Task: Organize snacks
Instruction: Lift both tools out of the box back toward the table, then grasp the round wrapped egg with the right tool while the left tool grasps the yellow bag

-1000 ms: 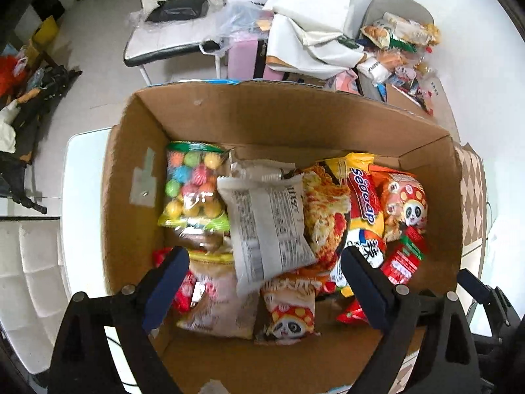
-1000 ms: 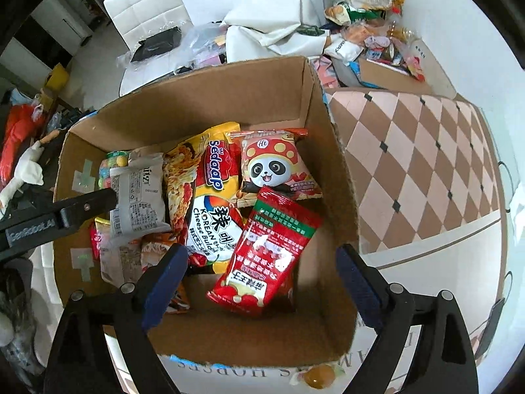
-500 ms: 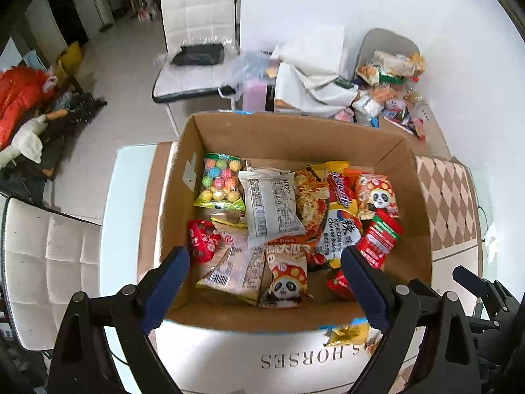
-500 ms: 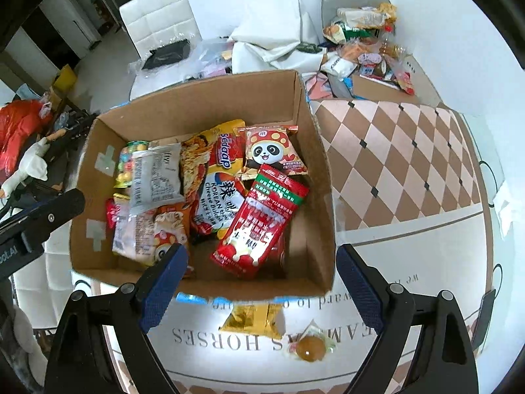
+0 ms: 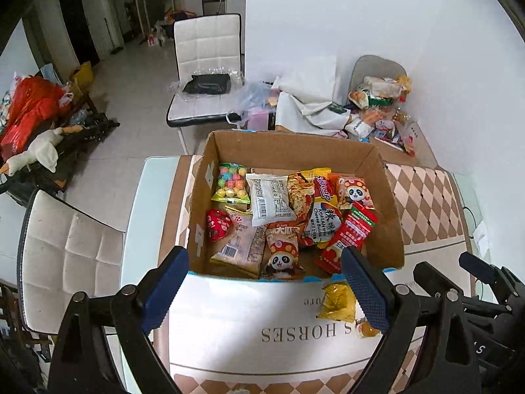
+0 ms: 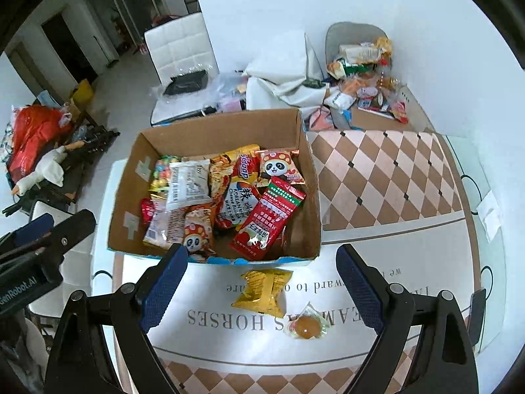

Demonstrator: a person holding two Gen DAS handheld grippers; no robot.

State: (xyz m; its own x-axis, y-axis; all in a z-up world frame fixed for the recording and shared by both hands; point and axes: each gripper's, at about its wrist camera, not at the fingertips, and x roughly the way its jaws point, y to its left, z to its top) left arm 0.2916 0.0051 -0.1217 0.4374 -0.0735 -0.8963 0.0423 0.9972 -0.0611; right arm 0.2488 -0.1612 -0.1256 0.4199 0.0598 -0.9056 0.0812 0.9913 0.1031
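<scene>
Brown cardboard box (image 6: 210,134), yellow packet (image 6: 262,292), red sachet (image 6: 267,223), brown-and-pink checked tablecloth (image 6: 387,177), blue-padded tongs (image 6: 262,287)

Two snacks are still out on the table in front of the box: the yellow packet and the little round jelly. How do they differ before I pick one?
The yellow packet is an opaque, crinkled foil pouch; the round jelly is a small amber sweet in clear wrap. The yellow packet is clearly larger than the round jelly. The yellow packet lies close to the cardboard box; the round jelly lies farther from it, nearer the right gripper. Both rest on the table, outside the box, untouched.
</scene>
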